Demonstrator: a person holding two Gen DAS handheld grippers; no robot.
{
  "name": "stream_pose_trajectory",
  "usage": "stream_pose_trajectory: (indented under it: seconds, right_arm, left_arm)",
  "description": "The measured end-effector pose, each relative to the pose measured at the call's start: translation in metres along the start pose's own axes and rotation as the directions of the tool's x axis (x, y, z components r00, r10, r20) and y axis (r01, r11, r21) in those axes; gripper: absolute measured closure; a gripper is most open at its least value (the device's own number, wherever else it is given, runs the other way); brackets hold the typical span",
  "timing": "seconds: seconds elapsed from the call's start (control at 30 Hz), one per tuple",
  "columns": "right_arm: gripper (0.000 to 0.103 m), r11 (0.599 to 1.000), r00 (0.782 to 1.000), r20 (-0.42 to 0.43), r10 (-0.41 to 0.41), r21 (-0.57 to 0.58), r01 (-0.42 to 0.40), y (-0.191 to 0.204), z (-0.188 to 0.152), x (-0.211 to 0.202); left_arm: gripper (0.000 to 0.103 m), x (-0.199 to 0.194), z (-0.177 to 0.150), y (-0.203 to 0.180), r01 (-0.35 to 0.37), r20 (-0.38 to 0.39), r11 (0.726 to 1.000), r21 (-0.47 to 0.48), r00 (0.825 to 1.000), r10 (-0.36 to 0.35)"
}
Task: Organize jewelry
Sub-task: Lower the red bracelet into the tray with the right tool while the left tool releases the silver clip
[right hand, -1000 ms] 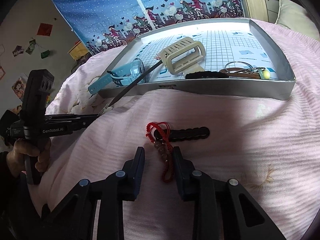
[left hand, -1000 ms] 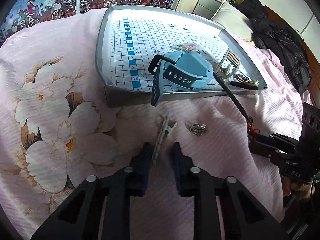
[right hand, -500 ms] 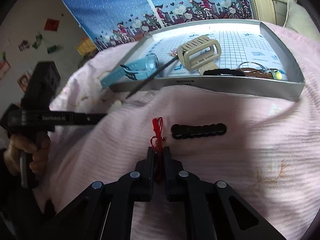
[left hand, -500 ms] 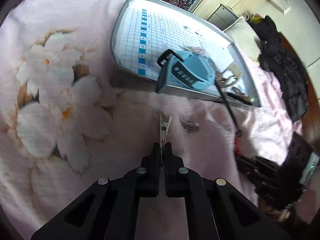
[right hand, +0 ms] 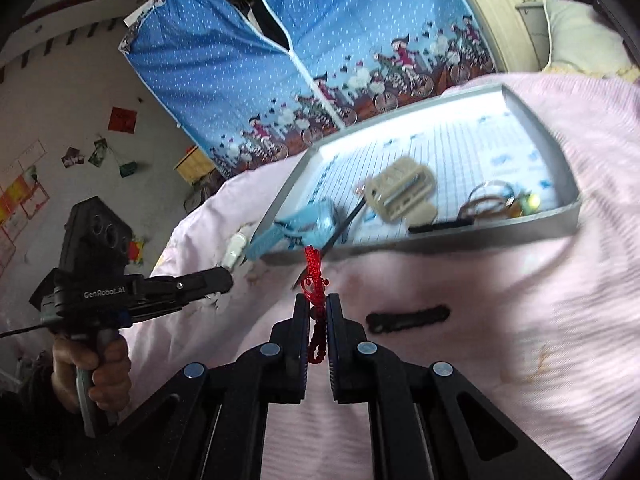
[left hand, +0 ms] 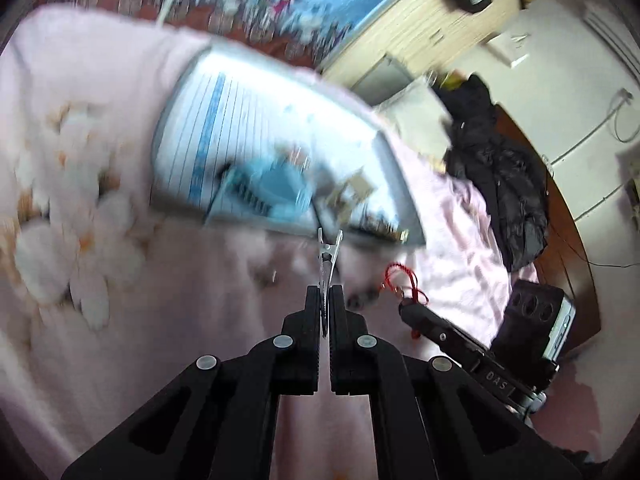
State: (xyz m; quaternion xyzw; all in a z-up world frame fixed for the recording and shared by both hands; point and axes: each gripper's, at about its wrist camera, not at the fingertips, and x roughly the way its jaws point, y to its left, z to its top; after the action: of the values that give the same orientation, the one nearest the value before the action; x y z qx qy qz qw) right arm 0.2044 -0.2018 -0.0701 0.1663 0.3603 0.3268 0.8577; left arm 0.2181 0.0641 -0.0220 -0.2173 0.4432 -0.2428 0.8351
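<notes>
While the left gripper pinches a slim silver metal hair clip that juts forward past its fingertips, the right gripper clamps a red braided cord bracelet, its knotted end poking out ahead. Both hang above the pink bedspread, short of the grey grid-lined tray.

Pink bedspread with large pale flower print covers the bed. Behind it a blue dotted fabric wardrobe with cartoon cyclists along the lower band, zip partly open. Grey-white wall on the left with small pictures and a red paper stuck on. Light wooden cabinet behind the bed, white pillow at the head, black jacket heaped beside it. White wall with cables. Bright daylight, left view motion-blurred.
</notes>
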Motion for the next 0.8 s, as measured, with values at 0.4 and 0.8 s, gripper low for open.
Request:
stream_pose_trajectory:
  seconds: [0.4,0.8]
  right_arm:
    - [0.095,0.960,0.958,0.120,-0.261,-0.075,0.271,-0.020,0.050,0.011]
    - [0.095,0.934,0.931,0.069,-0.357,0.007,0.358,-0.068,0.047,0.019]
  left_arm:
    - [0.101,0.082,0.029,-0.072,-0.231,0.194,0.943,0.242,0.963,0.186]
    - [0.101,0.139,0.030,-0.048,-0.312,0.104,0.908,0.280,0.950,0.295]
